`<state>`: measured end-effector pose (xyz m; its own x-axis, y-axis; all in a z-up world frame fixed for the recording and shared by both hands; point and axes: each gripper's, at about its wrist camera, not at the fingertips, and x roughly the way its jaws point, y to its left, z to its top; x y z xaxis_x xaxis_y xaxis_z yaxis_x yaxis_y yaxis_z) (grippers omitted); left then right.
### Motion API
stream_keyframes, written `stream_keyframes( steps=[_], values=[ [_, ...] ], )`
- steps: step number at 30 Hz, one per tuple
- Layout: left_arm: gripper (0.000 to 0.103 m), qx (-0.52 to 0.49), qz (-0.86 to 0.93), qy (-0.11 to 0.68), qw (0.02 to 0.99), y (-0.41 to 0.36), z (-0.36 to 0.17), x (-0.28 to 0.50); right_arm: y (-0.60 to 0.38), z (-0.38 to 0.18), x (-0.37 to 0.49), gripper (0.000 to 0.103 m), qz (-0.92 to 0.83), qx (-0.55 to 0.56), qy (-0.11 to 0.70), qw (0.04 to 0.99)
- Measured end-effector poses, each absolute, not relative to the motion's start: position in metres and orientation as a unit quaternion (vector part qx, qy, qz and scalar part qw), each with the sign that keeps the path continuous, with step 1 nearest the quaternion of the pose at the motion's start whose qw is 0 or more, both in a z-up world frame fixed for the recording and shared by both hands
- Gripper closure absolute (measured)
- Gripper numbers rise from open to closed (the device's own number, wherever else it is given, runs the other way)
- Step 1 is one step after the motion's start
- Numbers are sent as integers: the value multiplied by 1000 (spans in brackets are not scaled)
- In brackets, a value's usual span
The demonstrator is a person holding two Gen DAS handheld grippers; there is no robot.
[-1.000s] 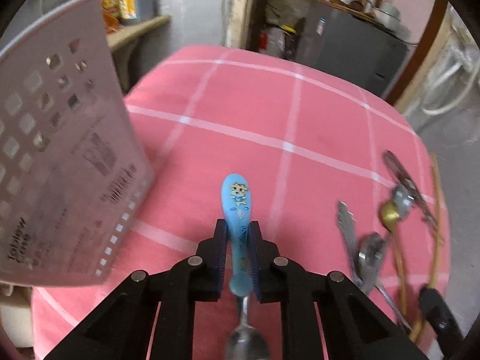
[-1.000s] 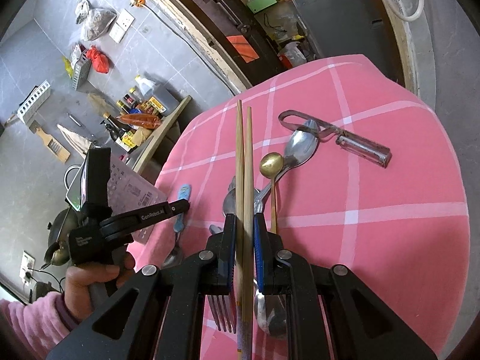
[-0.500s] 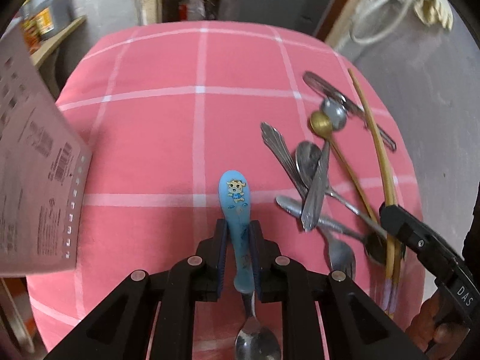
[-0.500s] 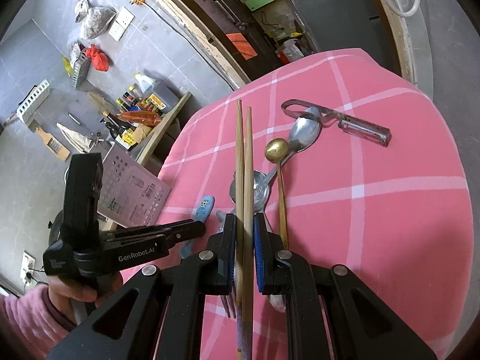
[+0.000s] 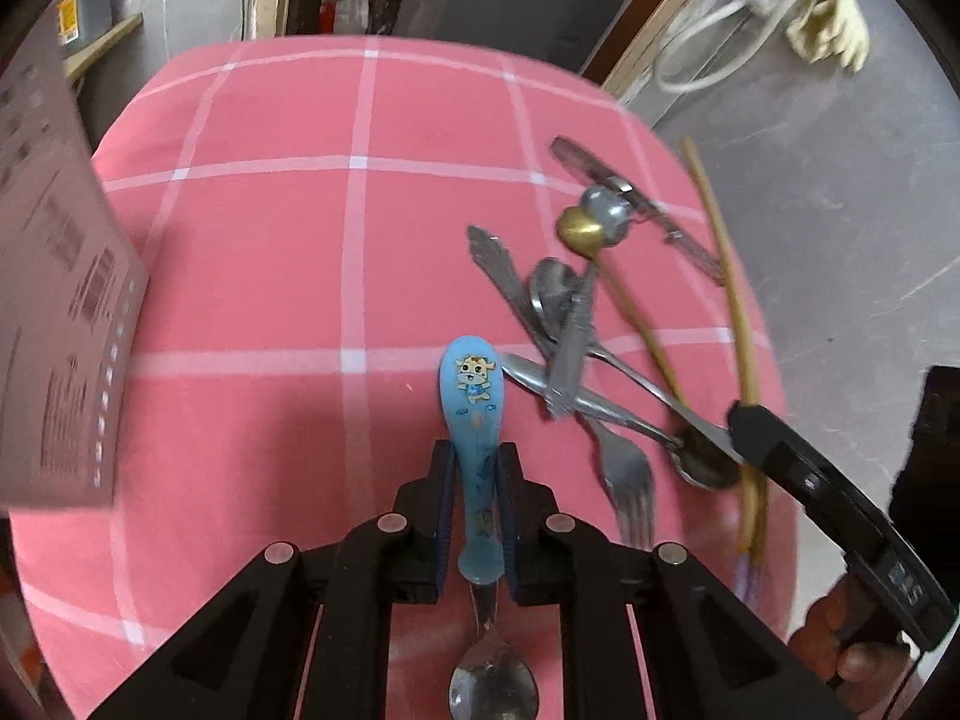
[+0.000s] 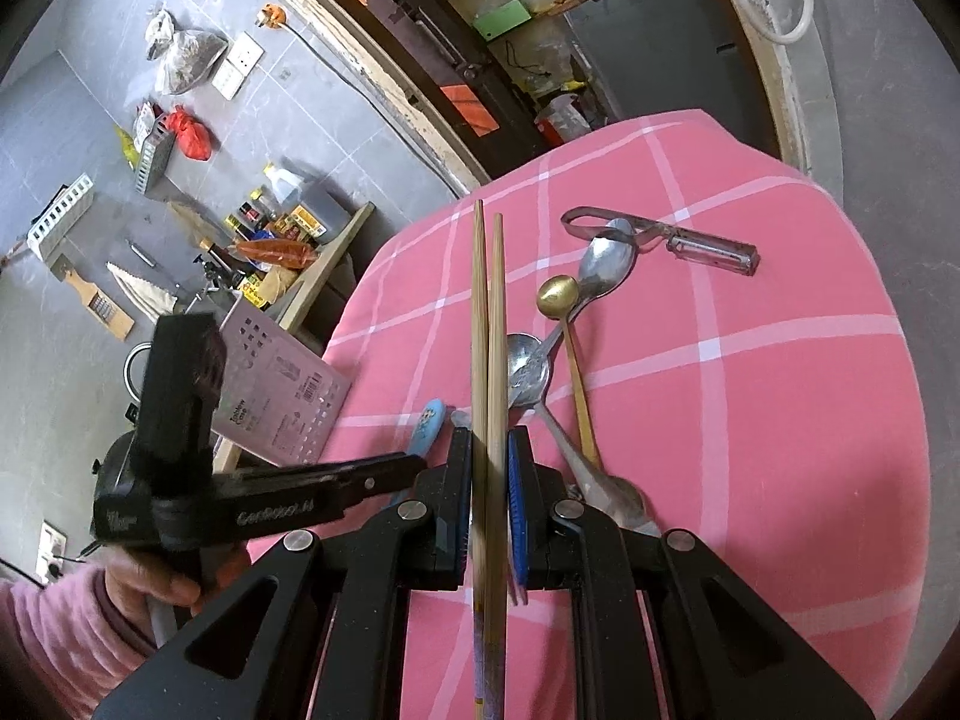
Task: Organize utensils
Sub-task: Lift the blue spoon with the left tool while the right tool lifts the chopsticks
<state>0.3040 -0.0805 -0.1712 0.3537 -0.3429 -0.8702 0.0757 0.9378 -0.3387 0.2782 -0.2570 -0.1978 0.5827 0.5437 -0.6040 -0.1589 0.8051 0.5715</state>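
blue cartoon-printed spoon handle [image 5: 474, 414] (steel bowl behind) sits between jaws.

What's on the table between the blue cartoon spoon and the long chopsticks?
In the left wrist view, a pile of metal cutlery lies between the blue spoon and the chopsticks: a fork, silver spoons and a gold spoon.

Black plastic left gripper [image 5: 474, 480] and right gripper [image 6: 487, 480] — blue-lined jaws, silver screws, pink sleeve [image 6: 54, 642].
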Motion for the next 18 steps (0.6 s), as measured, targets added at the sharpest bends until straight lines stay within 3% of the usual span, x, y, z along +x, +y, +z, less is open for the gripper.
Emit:
stream_keyframes(
  steps=[9, 18],
  values=[
    [90, -142, -153, 486, 849, -60, -140, 265, -249, -189, 257, 93, 187, 241, 395, 867],
    [90, -131, -197, 521, 820, -72, -152, 264, -240, -185, 243, 93, 170, 237, 392, 873]
  ],
)
